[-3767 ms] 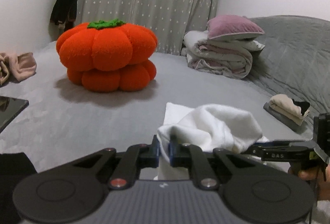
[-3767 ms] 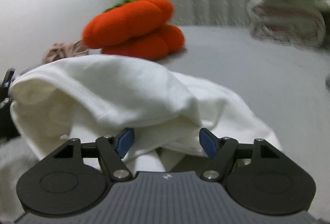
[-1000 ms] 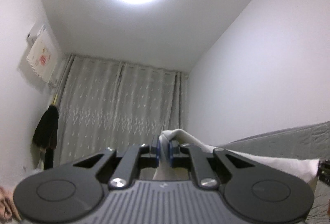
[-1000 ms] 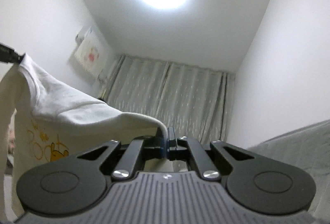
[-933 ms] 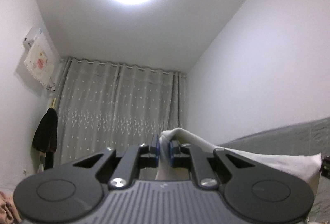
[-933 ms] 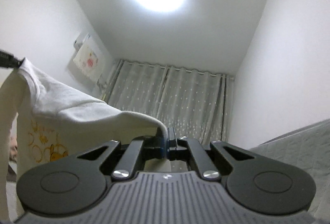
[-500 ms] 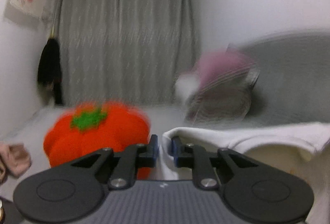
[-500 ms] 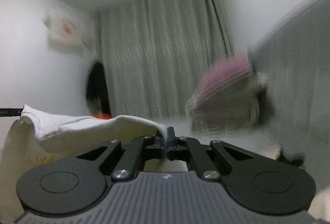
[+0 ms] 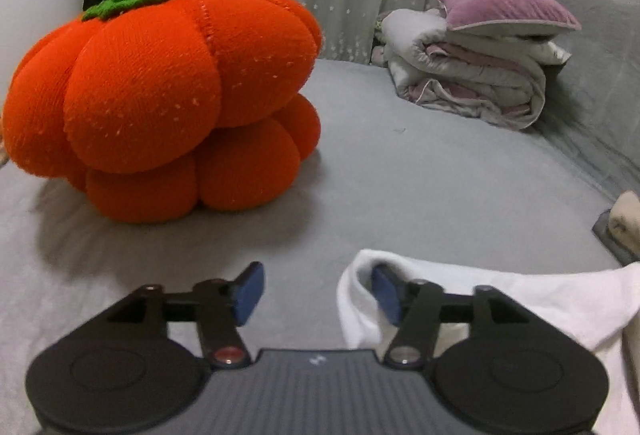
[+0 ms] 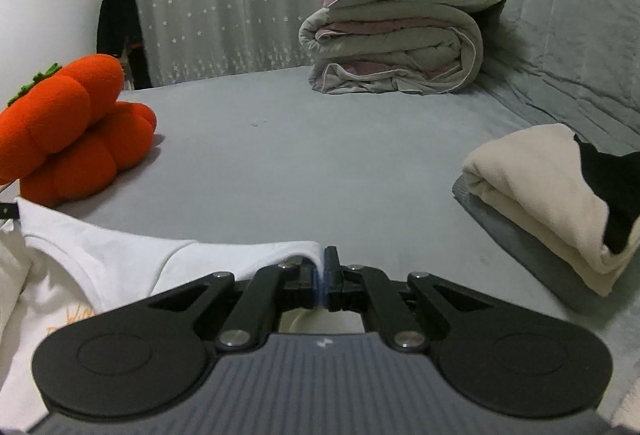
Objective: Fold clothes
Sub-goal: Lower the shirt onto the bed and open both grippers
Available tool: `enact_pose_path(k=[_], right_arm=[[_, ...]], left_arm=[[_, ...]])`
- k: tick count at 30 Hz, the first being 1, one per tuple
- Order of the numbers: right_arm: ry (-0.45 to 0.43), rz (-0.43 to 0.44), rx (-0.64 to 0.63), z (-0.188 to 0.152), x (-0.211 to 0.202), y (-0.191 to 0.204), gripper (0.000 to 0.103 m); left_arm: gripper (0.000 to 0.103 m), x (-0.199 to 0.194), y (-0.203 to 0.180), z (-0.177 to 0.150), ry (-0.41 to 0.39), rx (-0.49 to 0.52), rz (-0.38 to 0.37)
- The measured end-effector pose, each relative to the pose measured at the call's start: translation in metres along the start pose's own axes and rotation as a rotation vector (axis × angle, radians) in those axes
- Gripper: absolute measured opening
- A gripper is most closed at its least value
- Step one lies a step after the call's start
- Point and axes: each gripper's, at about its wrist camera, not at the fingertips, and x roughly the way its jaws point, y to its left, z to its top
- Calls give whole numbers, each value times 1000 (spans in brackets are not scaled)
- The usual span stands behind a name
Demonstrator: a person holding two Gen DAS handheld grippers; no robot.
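A white shirt [image 9: 520, 299] with a yellow print lies spread low over the grey bed; it also shows in the right wrist view [image 10: 120, 263]. My left gripper [image 9: 316, 293] is open, its jaws wide apart; a corner of the shirt is draped over its right finger [image 9: 386, 293]. My right gripper [image 10: 323, 279] is shut on the shirt's other upper edge, just above the bed.
A big orange pumpkin cushion [image 9: 160, 91] sits to the left on the grey bed [image 9: 400, 187]. A rolled quilt with a purple pillow [image 10: 396, 35] lies at the back right. A folded beige and black garment pile [image 10: 560, 187] lies to the right.
Both grippers have come down from pointing at the ceiling to just above the bed, laying the shirt down. My left gripper has opened and let go of the shirt's corner.
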Motion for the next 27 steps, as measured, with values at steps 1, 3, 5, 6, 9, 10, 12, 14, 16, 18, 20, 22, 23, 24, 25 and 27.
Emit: enact_pose_path(k=[1, 3, 5, 6, 9, 10, 12, 14, 16, 18, 20, 22, 23, 24, 25, 27], right_arm=[[9, -12, 16, -11, 5, 1, 4], [23, -13, 45, -16, 8, 0, 17], [36, -21, 42, -20, 9, -4, 31], [35, -23, 41, -20, 7, -5, 33], [29, -26, 39, -19, 2, -7, 34], [26, -24, 29, -20, 1, -7, 34], [30, -26, -8, -21, 0, 0, 34], [30, -37, 3, -24, 0, -1, 34], [36, -29, 35, -25, 0, -7, 36], [40, -25, 29, -26, -1, -8, 42], [55, -37, -48, -27, -1, -2, 47], [65, -59, -121, -27, -2, 3, 53], [63, -59, -155, -27, -4, 5, 53], [59, -54, -194, -27, -5, 8, 54], [55, -41, -255, -28, -8, 12, 54], [28, -37, -405, -34, -13, 27, 55]], left_arm=[[75, -2, 2, -2, 1, -14, -8], [76, -7, 7, -3, -1, -22, -17], [76, -11, 10, -2, -8, -23, -21], [76, -13, 11, -2, -12, -24, -23], [84, -25, 24, -3, -19, -82, -57], [84, -29, 29, -4, -17, -106, -72], [85, -30, 31, -2, -13, -130, -89], [85, -37, 23, -5, -27, -51, -70], [85, -40, 5, -13, -10, 69, -79], [87, -40, -11, -23, 20, 135, -100], [88, -36, -20, -35, 56, 116, -106], [88, -32, -26, -43, 87, 108, -115], [88, -31, -32, -48, 88, 131, -108], [88, -30, -37, -53, 89, 155, -101], [88, -30, -43, -58, 90, 179, -94], [88, -26, -54, -65, 89, 220, -80]])
